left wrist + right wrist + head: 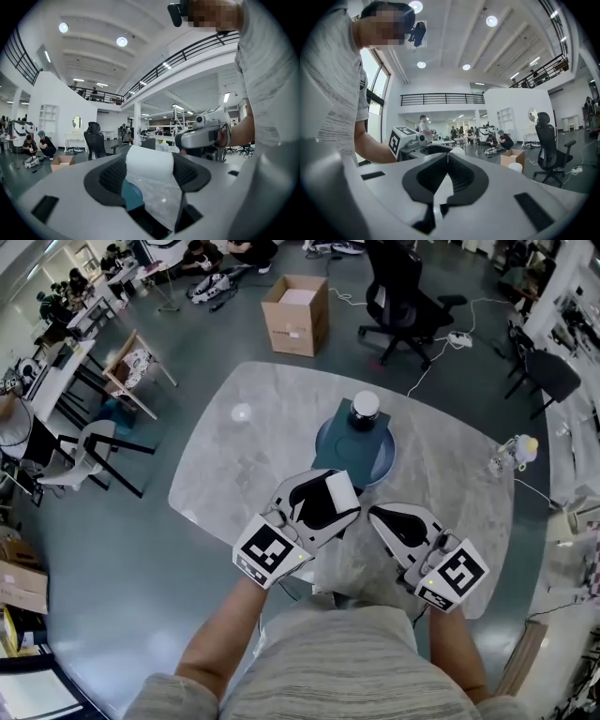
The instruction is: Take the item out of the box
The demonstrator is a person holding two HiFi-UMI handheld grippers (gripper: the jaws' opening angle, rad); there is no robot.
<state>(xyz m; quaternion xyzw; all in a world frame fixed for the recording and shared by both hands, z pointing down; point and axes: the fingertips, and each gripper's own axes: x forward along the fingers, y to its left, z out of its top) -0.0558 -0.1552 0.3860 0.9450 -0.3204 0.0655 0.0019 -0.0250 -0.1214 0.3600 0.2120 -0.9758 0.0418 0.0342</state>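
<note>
Head view: the grey counter [234, 474] fills the middle of the frame. At its centre is a round blue plate [386, 460] carrying what looks like the dark square box [342, 446]. Just below the plate's lower edge, the left gripper [335, 499] is clamped on a white block [341, 486], the item, already clear of the box. The right gripper [375, 513] is just to its right, jaws together and empty. Bare counter to the left looks like the easiest place to set the item down.

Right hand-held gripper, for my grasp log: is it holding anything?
No: the right hand-held gripper is shut, jaws touching, nothing between them.
</note>
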